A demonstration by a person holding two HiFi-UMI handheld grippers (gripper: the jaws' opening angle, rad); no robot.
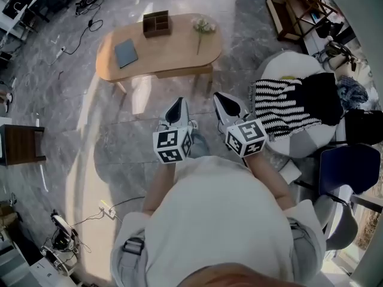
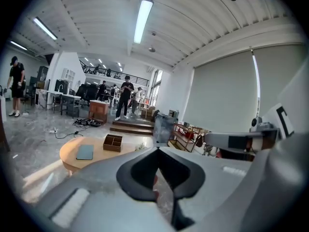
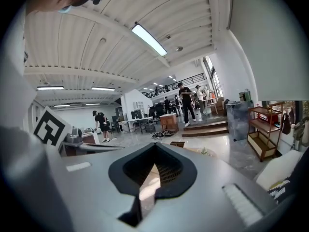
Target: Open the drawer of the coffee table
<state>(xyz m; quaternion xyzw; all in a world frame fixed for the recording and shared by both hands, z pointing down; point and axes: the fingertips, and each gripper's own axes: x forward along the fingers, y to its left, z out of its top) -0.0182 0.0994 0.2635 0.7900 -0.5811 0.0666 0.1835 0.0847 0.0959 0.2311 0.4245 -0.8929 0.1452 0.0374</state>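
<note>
Floor (image 1: 72, 130), glossy grey, surrounds coffee table (image 1: 167, 49).

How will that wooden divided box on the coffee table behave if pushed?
The wooden box looks rigid, so it probably won't flex. It sits low and wide, so it should slide on the smooth coffee table rather than tip. Since it is near the far edge, it might fall off.
</note>
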